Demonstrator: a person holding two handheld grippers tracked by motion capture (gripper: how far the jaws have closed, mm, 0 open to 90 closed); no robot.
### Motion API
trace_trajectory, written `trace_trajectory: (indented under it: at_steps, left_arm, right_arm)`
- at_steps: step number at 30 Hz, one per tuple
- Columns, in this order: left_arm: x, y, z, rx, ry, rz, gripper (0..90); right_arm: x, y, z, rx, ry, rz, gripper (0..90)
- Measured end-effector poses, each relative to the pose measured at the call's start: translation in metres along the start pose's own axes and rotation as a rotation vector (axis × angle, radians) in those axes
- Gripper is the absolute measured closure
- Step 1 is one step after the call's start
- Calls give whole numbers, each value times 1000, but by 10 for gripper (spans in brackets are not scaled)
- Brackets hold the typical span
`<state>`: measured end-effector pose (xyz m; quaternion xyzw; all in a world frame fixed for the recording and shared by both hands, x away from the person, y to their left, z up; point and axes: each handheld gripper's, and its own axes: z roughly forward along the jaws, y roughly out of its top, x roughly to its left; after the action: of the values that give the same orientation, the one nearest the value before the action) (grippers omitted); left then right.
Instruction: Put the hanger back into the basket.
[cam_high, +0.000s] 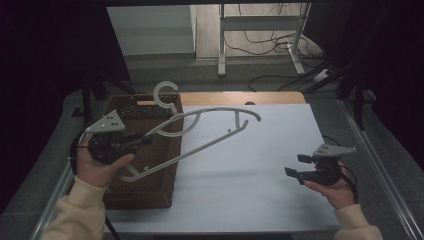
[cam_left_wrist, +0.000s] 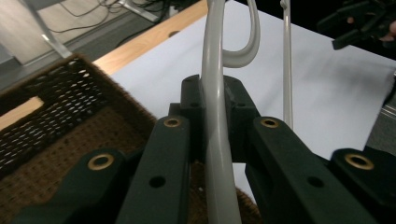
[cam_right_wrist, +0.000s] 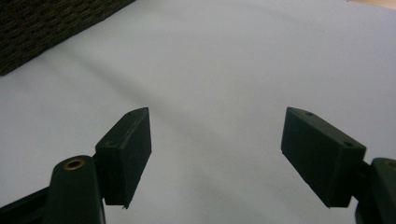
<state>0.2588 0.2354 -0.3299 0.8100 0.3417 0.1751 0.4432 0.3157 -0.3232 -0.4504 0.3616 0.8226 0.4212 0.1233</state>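
Grey plastic hanger (cam_high: 200, 131) pinched in left gripper (cam_high: 146, 138), held tilted above wicker basket (cam_high: 150, 187) and white table sheet (cam_high: 260, 170). Right gripper (cam_high: 295, 165) spread wide, nothing between jaws, well apart at right.

One camera hangs above my side of the table, looking forward and down on my left tongs (cam_high: 131, 142) and my right tongs (cam_high: 295, 165). The camera on my left tongs (cam_left_wrist: 215, 100) looks close along its jaws, over the white sheet (cam_left_wrist: 322, 88) toward my right tongs (cam_left_wrist: 359, 21). The camera on my right tongs (cam_right_wrist: 215, 140) looks down, near the same sheet (cam_right_wrist: 224, 60).
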Motion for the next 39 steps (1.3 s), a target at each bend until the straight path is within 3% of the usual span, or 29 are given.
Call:
trace_trajectory:
  at_steps: [12, 21, 39]
  left_arm:
    - [24, -20, -25, -34, 72, -67, 809]
    - [40, -34, -34, -58, 126, -116, 809]
    - [72, -59, -32, -66, 221, -211, 809]
  right_arm:
    - [0, 0, 3, 18, -1, -2, 242]
    - [0, -1, 4, 24, 3, -7, 241]
    - [0, -2, 7, 42, 1, -15, 241]
